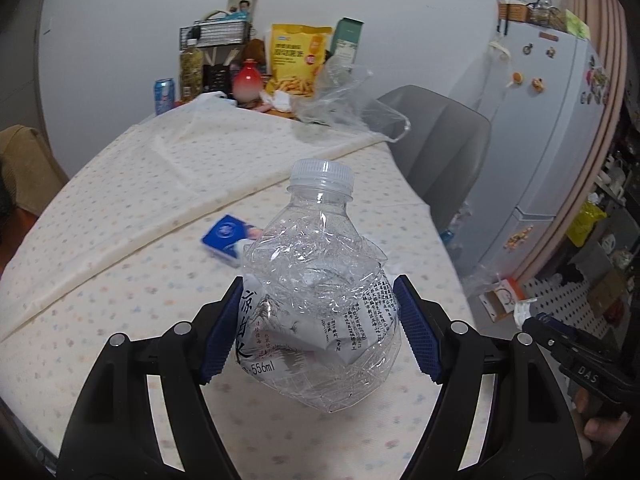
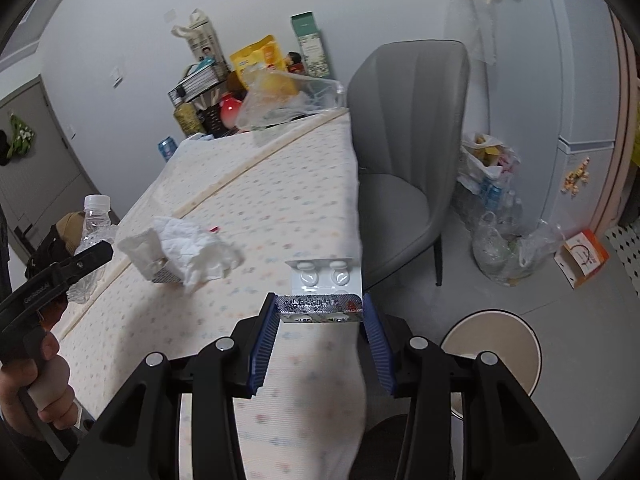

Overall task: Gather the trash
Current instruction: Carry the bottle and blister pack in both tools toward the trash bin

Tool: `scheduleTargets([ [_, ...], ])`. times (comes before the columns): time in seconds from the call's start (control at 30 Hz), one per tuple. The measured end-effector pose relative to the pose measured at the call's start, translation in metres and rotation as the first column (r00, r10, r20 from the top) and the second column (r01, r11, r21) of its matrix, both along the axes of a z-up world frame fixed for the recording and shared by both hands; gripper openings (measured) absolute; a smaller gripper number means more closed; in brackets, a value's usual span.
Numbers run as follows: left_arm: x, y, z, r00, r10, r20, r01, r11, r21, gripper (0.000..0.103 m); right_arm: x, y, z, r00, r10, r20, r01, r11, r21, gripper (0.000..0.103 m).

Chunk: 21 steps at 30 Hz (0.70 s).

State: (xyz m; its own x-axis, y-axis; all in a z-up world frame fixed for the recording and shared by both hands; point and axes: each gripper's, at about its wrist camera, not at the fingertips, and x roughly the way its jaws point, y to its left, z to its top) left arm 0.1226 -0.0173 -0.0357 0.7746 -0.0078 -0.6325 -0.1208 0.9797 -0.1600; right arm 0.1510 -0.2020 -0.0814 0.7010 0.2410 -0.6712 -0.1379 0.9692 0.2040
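My left gripper point(image 1: 318, 304) is shut on a crushed clear water bottle point(image 1: 320, 280) with a white cap, held above the table. The bottle also shows at the left in the right wrist view point(image 2: 94, 216). My right gripper point(image 2: 320, 304) is shut on a bent silver pill blister pack point(image 2: 322, 284), over the table's right edge. A crumpled white tissue point(image 2: 188, 252) lies on the tablecloth to the left of it. A blue and white packet point(image 1: 230, 236) lies on the table behind the bottle.
The table has a dotted cream cloth point(image 1: 140, 208). A clear plastic bag point(image 1: 344, 100), snack bag, can and bottles stand at its far end. A grey chair point(image 2: 400, 140) stands at the right. Filled plastic bags point(image 2: 504, 240) and a round bin point(image 2: 496, 344) are on the floor.
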Motion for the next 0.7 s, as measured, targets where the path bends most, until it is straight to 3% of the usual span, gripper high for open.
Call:
scheduleTargets([
  [0.7, 0.047, -0.092, -0.003, 0.986, -0.168, -0.021, 0.167, 0.986, -0.008, 0.074, 0.022, -0.113, -0.037, 0.975, -0.216, -0.059, 0.217, 0.976, 0.014, 0.043],
])
